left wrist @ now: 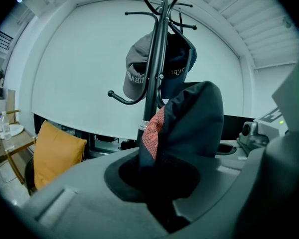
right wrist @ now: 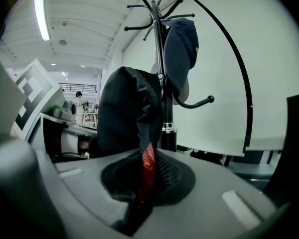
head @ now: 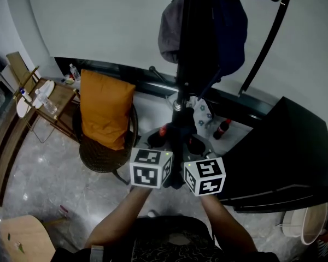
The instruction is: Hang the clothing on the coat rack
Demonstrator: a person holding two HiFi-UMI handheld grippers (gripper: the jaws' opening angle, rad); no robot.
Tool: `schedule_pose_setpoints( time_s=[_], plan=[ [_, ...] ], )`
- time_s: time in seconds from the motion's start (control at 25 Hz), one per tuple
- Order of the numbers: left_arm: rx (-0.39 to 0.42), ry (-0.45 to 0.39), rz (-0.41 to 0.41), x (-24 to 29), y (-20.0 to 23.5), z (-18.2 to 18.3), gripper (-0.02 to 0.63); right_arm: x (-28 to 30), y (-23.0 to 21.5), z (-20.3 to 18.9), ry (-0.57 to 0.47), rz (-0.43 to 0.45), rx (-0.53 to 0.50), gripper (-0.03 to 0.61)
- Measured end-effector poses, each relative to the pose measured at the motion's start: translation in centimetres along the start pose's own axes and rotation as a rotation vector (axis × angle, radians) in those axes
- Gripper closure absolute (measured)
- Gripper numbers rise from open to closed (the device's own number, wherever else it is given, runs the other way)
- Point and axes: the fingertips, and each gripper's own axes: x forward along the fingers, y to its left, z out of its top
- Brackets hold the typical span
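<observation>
Left gripper: jaws clamped on a fold of the dark garment, with its red mesh lining showing.
Right gripper: jaws pinched together on the same garment, just right of the left gripper, the marker cubes side by side.
Garment: bunched upward between both grippers, just on the near side of the coat rack pole and below its hooks.
Coat rack: stood upright beyond the grippers; a grey cap hung on its left side, a navy cap on its right.
Surroundings: an orange cushion leaned in a chair at left; a cola bottle stood on the floor right of the rack's base.
</observation>
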Motion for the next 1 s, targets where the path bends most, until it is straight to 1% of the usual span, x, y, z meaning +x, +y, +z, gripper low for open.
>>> schedule_pose_setpoints(
  time_s=[0.56, 1.0],
  plan=[
    [-0.034, 0.023, 0.022, -0.2, -0.6, -1.6, 0.578, -0.2, 0.1, -0.9, 0.019, 0.03, 0.001, 0.557],
    [-0.034, 0.03, 0.046, -0.6, -0.9, -2.3, 0.578, -0.4, 0.2, -1.6, 0.026, 0.061, 0.001, 0.557]
  ],
)
